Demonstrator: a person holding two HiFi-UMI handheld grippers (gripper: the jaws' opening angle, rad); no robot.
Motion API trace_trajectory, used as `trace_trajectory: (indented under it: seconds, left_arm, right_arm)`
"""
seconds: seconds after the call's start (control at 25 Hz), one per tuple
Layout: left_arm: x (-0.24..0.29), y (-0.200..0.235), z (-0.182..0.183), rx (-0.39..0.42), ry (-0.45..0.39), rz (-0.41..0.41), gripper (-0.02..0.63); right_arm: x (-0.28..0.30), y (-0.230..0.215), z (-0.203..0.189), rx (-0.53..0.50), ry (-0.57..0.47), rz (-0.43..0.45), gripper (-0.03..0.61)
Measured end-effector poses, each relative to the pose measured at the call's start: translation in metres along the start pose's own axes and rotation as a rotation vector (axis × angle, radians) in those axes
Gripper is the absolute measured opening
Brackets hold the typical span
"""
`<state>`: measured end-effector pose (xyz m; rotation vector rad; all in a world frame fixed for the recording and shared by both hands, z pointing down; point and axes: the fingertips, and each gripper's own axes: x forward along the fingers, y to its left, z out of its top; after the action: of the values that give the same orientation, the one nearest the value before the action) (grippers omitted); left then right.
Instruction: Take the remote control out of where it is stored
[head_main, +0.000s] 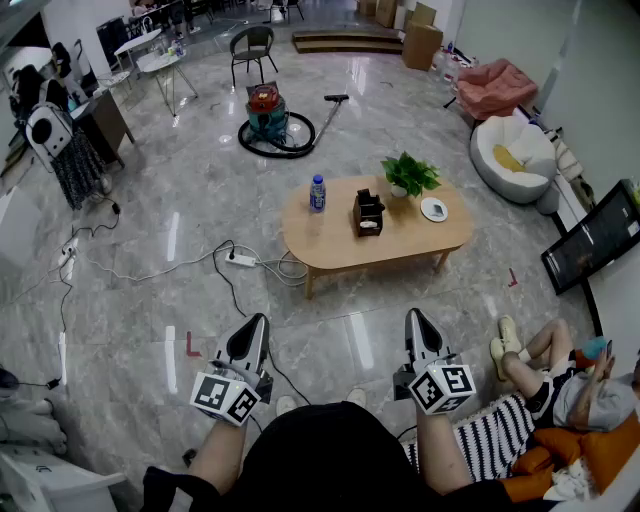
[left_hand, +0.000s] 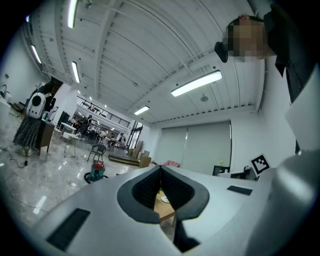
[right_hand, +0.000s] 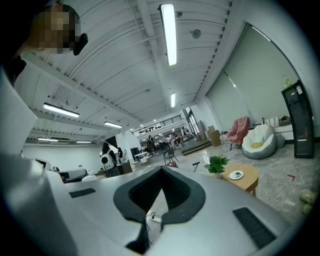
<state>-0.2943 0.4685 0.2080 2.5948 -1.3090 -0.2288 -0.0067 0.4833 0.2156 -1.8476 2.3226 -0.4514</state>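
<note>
Progress on the task is nil as far as these views show: you stand on the marble floor (head_main: 200, 250) well apart from the oval wooden worktop (head_main: 330, 240), and nothing on it has been touched. The likeliest store is the black holder (head_main: 368, 213) near the middle of that worktop, between the water bottle (head_main: 317, 193) and the white dish (head_main: 434, 209), with the potted plant (head_main: 408, 176) just behind. The remote control itself is too small to pick out from here, so I judge it to be in that holder rather than see it. Everything is left to do: close the gap, reach in, grip, lift out. Your left gripper (head_main: 259, 320) and right gripper (head_main: 415, 316) sit low in front of your body, side by side and apart from each other, forearms out, noses pointing ahead toward the worktop. Each has its jaws together, with nothing between them.
</note>
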Motion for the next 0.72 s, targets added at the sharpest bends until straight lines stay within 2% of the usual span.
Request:
trace_trajectory:
  seconds: [0.52,0.72]
  left_arm:
    - [0.017,-0.007,-0.009,0.008,0.038,-0.007,0.008]
    - [0.03,-0.018,-0.005,0.041,0.045,-0.01,0.008]
  right_arm:
    - [-0.008,-0.021,-0.002,-0.002,-0.001,-0.037,0.006]
    - [-0.011,-0.031,0.0,-0.018,-0.009,-0.033,0.006]
